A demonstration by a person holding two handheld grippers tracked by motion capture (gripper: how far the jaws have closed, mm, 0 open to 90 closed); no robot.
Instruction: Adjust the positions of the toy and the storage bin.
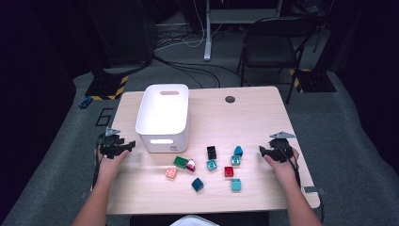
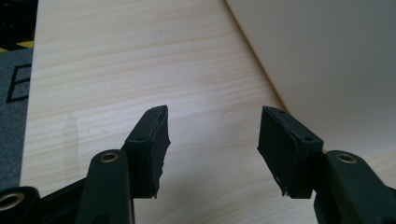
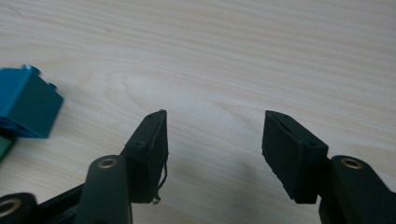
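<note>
Currently both tongs stand partly open with nothing between their jaws: left gripper point(image 1: 123, 146) beside the white bin point(image 1: 163, 115) at centre-left, right gripper point(image 1: 264, 151) lower right, near the blue brick point(image 1: 238, 151).

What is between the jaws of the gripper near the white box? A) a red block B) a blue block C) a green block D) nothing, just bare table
D: in the left gripper view the left gripper has its jaws apart with only the wooden table between them, and the white box stands off to one side.
</note>
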